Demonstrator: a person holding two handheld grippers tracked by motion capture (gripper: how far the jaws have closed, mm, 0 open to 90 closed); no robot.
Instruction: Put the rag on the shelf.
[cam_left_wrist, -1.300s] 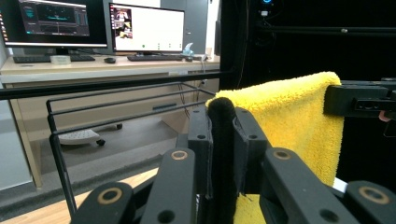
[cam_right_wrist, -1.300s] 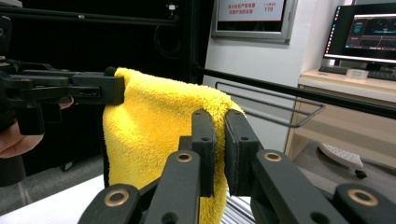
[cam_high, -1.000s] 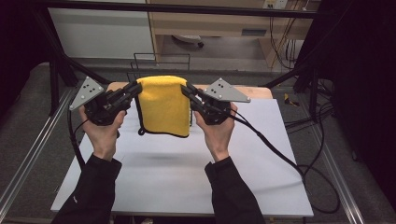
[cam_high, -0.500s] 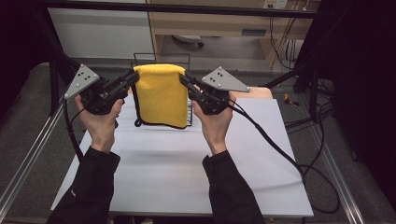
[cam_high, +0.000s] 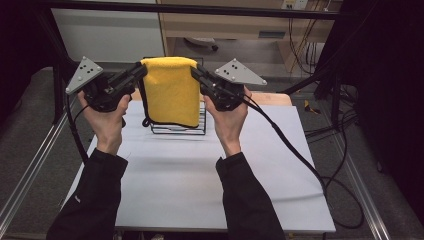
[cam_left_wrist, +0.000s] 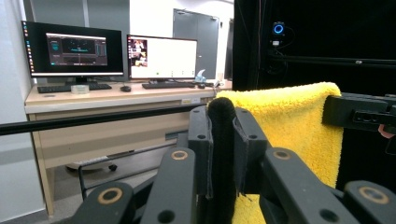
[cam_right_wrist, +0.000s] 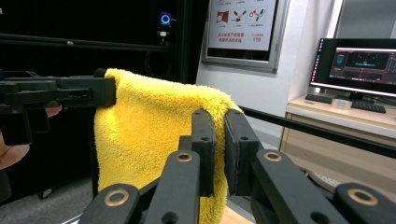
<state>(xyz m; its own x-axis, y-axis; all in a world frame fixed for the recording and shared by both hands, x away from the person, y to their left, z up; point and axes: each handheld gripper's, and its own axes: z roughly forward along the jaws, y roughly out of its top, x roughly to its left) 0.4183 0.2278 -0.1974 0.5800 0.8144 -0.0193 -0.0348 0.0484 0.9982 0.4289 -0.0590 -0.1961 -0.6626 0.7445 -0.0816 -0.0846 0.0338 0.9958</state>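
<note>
— Where is the yellow towel (cam_high: 171, 90) hanging?
— Between the claws, its top edge running level from one to the other, above the wire rack (cam_high: 192, 127).
— And the grips?
— Left gripper (cam_high: 140, 71) and right gripper (cam_high: 194, 72) are each clamping a top corner, equally near.

Left gripper (cam_left_wrist: 222, 140) is pinching the dark-edged corner of the yellow towel (cam_left_wrist: 289, 126); right gripper (cam_left_wrist: 359, 114) is clamping its far corner.

black wire rack (cam_high: 180, 127), white table (cam_high: 200, 175), monitors (cam_left_wrist: 74, 49)
</note>
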